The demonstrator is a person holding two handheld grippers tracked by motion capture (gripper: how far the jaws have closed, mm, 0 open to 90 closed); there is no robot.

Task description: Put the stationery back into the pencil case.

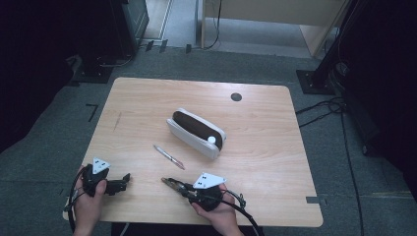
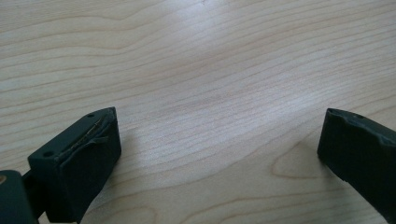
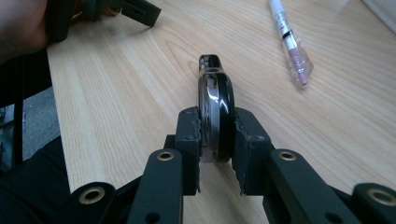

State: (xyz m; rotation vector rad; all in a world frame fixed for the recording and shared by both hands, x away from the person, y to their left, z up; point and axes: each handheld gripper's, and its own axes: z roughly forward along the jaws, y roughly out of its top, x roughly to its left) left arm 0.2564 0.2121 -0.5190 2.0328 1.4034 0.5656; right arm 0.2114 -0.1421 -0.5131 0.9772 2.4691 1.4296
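Pinching a glossy black clip edge-on between its jaws, the right gripper holds it just above the near part of the table, likely so it can be carried to the open pencil case beyond the pen. The left gripper rests wide open and empty at the near left, out of the way.

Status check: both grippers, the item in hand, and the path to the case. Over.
Right gripper shut on a glossy black clip-like object, low over the table. Left gripper open, holding nothing. Pen lies between object and open pencil case.
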